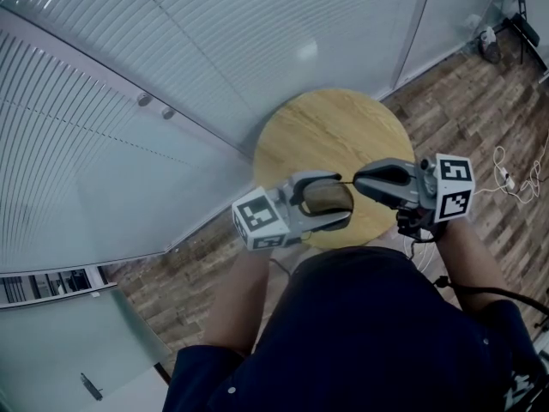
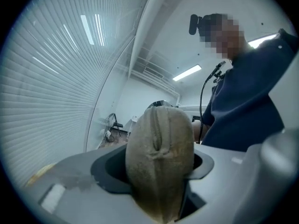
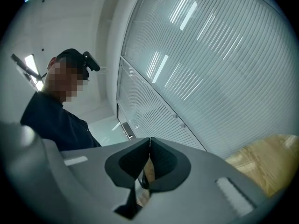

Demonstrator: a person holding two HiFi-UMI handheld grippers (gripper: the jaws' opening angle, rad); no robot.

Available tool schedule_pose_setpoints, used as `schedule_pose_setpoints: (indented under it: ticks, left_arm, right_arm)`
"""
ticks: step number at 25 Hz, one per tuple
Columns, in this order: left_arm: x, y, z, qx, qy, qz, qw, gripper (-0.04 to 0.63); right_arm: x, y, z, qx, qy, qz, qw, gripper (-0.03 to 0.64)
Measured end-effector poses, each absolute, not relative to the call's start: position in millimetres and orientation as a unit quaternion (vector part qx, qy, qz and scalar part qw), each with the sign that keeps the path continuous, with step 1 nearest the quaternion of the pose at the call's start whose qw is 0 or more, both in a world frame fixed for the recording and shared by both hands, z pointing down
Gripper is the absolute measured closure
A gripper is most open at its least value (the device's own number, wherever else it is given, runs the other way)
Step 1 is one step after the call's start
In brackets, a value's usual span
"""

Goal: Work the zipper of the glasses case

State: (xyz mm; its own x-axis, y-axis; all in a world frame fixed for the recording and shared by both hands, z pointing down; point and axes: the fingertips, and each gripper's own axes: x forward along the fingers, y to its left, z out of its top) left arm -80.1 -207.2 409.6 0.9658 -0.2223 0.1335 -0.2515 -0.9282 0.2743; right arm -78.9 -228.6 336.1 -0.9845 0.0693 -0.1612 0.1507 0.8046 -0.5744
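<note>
A tan fabric glasses case is held in the air above the near edge of the round wooden table. My left gripper is shut on the case, one jaw on each long side. In the left gripper view the case fills the gap between the jaws, with its seam facing the camera. My right gripper comes in from the right and is shut on the dark zipper pull at the case's end. That pull hangs as a thin loop under the closed jaw tips.
A glass wall with horizontal blinds runs along the left and back. The floor is wood plank, with white cables to the right and a stand at the far right corner. My torso fills the bottom of the head view.
</note>
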Motion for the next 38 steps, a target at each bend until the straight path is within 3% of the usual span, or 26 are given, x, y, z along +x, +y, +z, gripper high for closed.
schedule_pose_setpoints:
  ticks: [38]
  left_arm:
    - [-109.5,-235.4,310.9,0.927,-0.054,-0.279,0.244,0.301]
  right_arm:
    - [-66.1,-237.2,294.5,0.072,0.940,-0.290,0.164,0.604]
